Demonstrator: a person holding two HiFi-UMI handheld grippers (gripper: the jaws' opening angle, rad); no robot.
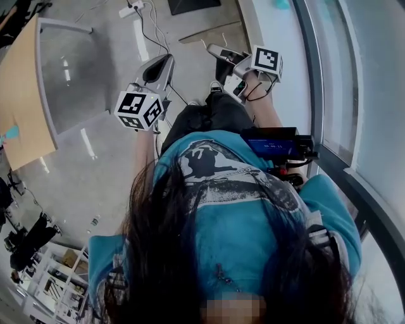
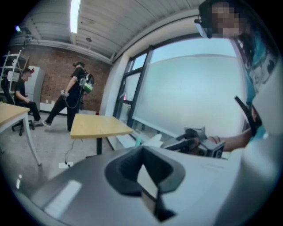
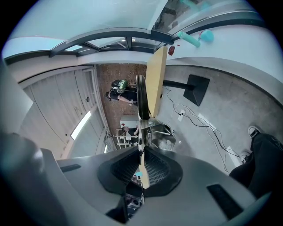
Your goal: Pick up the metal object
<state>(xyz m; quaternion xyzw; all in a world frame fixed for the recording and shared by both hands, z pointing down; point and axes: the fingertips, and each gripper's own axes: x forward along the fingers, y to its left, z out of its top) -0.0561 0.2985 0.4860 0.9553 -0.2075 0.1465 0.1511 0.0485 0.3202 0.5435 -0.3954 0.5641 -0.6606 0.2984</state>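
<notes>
In the right gripper view a shiny metal object (image 3: 155,132) with a small coil spring sticks out past the pads. My right gripper (image 3: 140,152) is shut on its thin edge. In the head view that gripper (image 1: 215,50) is held out over the grey floor in front of the person's knees, and the metal object is too small to make out there. My left gripper (image 1: 164,60) is held out beside it, to the left. Its pads (image 2: 126,170) stand a little apart with nothing between them. The right gripper (image 2: 194,141) also shows in the left gripper view.
A wooden table (image 1: 19,107) on a metal frame stands to the left. A power strip with cables (image 1: 131,9) lies on the floor ahead. A glazed wall with a dark frame (image 1: 329,76) runs along the right. People (image 2: 73,99) stand and sit farther back.
</notes>
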